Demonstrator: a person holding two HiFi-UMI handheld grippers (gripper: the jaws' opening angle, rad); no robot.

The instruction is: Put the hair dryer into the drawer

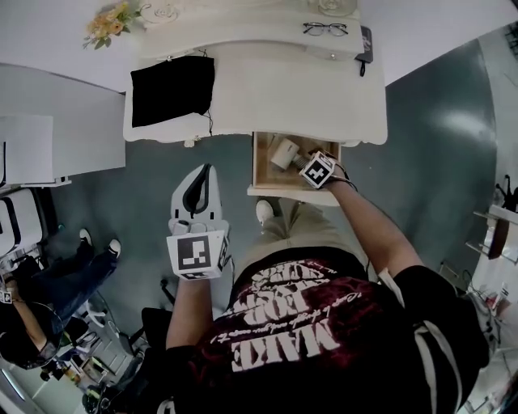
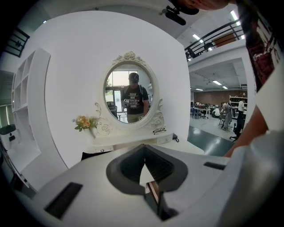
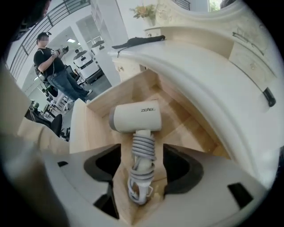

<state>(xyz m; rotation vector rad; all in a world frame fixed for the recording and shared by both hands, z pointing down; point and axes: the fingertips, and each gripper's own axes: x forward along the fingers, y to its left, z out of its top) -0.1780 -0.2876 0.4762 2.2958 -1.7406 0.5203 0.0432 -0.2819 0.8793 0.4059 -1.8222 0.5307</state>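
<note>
Lying in the open wooden drawer [image 3: 182, 124], the probably light, rigid white plastic hair dryer [image 3: 133, 117] is offering its cord-wrapped handle [image 3: 143, 150] for gripping between the spread, non-touching jaws of the right gripper [image 3: 141, 170]; the left gripper [image 2: 145, 153] is holding its jaws closed, empty.

One hair dryer [image 3: 133, 117], one drawer [image 3: 84, 128], one table [image 1: 307, 89]. Two grippers: left hand-held gripper [image 2: 144, 150], right hand-held gripper [image 3: 141, 159]. One pair of glasses [image 1: 325, 29], one black cloth [image 1: 172, 89], one flower bunch [image 1: 109, 22], one mirror [image 2: 129, 97], and one dark object [image 1: 367, 44], possibly a phone.
</note>
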